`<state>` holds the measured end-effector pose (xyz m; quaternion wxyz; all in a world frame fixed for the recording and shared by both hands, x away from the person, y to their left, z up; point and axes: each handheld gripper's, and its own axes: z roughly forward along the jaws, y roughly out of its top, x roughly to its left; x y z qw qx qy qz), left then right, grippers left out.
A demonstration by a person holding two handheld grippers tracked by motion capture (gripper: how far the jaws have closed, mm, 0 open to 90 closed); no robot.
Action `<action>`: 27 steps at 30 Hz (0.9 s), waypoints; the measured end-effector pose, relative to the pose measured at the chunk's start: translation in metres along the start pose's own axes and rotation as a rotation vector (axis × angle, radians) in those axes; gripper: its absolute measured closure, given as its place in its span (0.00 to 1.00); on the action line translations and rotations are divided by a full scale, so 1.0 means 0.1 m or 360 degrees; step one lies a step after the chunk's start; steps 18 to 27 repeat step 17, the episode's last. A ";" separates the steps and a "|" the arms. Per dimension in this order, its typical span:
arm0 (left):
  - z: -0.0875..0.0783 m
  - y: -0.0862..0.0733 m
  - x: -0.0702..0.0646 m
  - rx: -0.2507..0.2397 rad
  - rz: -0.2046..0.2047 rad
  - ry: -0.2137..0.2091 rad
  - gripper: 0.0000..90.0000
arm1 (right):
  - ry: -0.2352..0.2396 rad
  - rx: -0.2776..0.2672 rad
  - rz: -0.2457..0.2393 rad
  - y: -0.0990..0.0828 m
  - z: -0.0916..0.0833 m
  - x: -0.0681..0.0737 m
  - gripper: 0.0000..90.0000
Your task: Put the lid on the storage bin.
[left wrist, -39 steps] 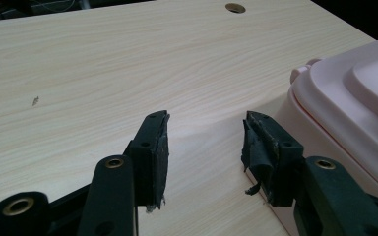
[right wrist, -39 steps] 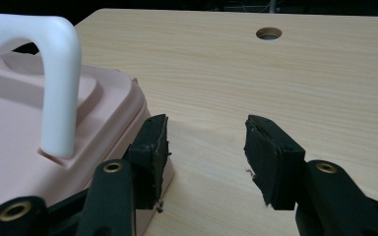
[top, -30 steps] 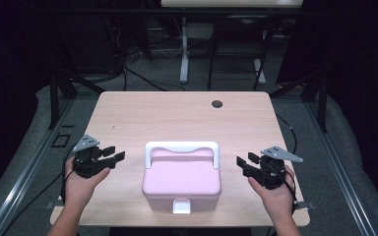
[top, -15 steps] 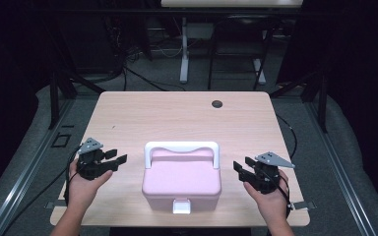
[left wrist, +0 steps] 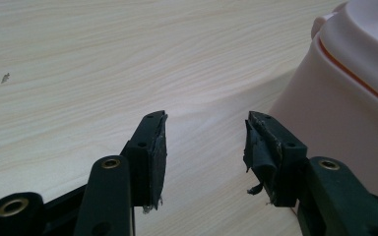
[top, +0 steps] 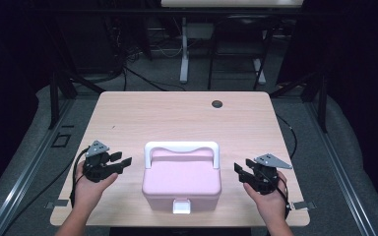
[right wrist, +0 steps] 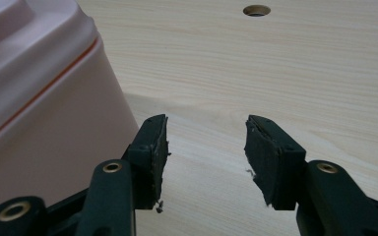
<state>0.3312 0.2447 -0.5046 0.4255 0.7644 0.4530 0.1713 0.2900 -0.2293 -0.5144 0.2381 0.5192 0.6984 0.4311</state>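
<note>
Pink plastic box (top: 182,184) sits on the wooden table (top: 177,118), at the near edge, about centred between the two hands. Boxy shape with rounded corners, walls flaring slightly toward the base. Lid is closed, a paler pink than the body. White carry handle (top: 181,148) is folded along the far edge of the lid, its arms running down both lid sides. White latch (top: 180,206) at front centre, facing the person. In the gripper views a thin orange line runs along the seam between lid and body.

Left gripper (top: 119,163) hovers just beside the box's left wall, jaws spread wide, nothing between them, not touching the box. In the left gripper view (left wrist: 205,142) the box wall is close on the right, pads worn and frayed.

Right gripper (top: 242,168) sits near the right wall, jaws also spread wide and empty, small gap to the box. Right gripper view (right wrist: 205,142) has the box wall close on the left.

Small dark round hole (top: 217,103) in the table at the far side, well apart from the box.
</note>
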 end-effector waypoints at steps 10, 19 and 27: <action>0.03 -0.02 0.00 0.0009 -0.0008 0.0001 0.54 | -0.0028 0.0013 -0.0022 -0.05 0.05 -0.02 0.53; 0.05 -0.04 0.04 -0.0006 -0.0002 0.0031 0.51 | -0.0062 0.0012 -0.0082 -0.06 0.07 -0.03 0.48; 0.05 -0.04 0.04 -0.0006 -0.0002 0.0031 0.51 | -0.0062 0.0012 -0.0082 -0.06 0.07 -0.03 0.48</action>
